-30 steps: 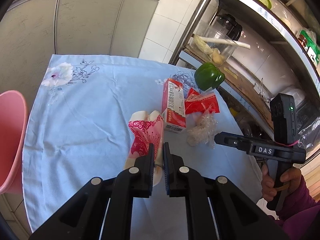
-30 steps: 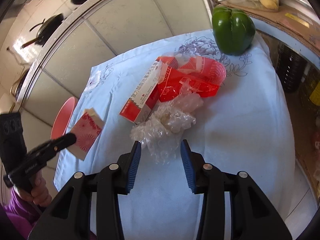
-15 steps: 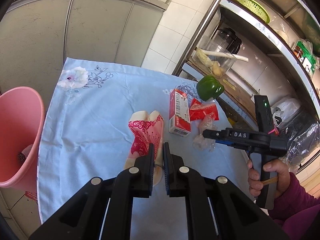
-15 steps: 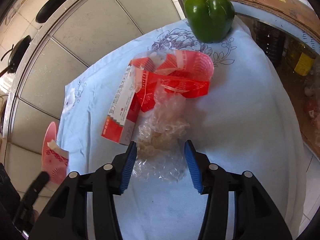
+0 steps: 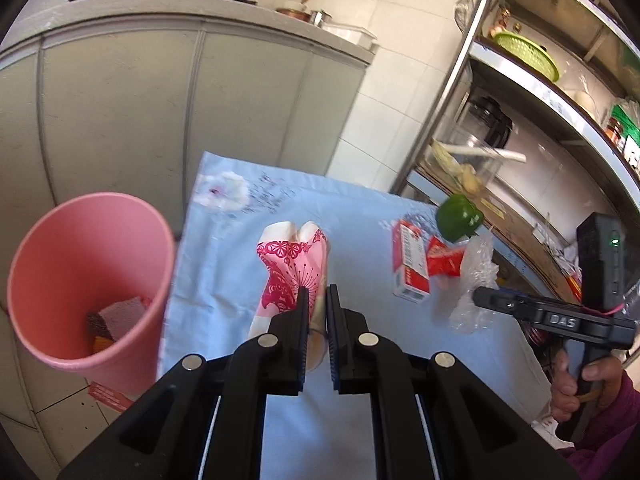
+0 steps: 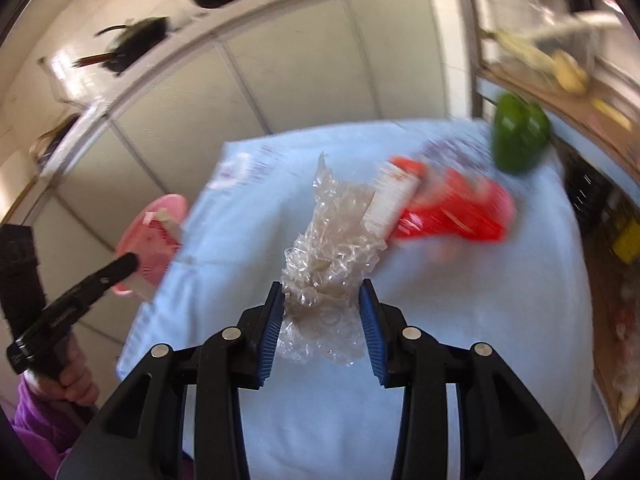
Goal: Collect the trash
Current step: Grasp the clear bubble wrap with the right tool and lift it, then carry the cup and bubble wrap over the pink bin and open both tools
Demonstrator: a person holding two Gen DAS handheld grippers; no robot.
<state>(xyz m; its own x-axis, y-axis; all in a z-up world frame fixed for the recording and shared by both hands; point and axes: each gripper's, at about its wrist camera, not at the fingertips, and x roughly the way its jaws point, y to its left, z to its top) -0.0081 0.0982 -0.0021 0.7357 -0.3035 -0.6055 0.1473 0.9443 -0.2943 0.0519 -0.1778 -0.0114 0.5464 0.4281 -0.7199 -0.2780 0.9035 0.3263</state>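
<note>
Your right gripper (image 6: 321,312): jaws just closed, clamped on plastic wrap (image 6: 332,256), lifted off tabletop (image 6: 460,300). Left gripper (image 5: 317,312): jaws pinch pink paper carton (image 5: 292,268); pink bin (image 5: 80,280) left of jaws, now nearer. Dump next.

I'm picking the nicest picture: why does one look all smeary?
Right wrist view: motion blur smears the green pepper, red wrapper and cupboards; the clear plastic wrap stays fairly sharp. Left wrist view: mostly crisp, fisheye bending the shelf rack, bright daylight on the tiles.
</note>
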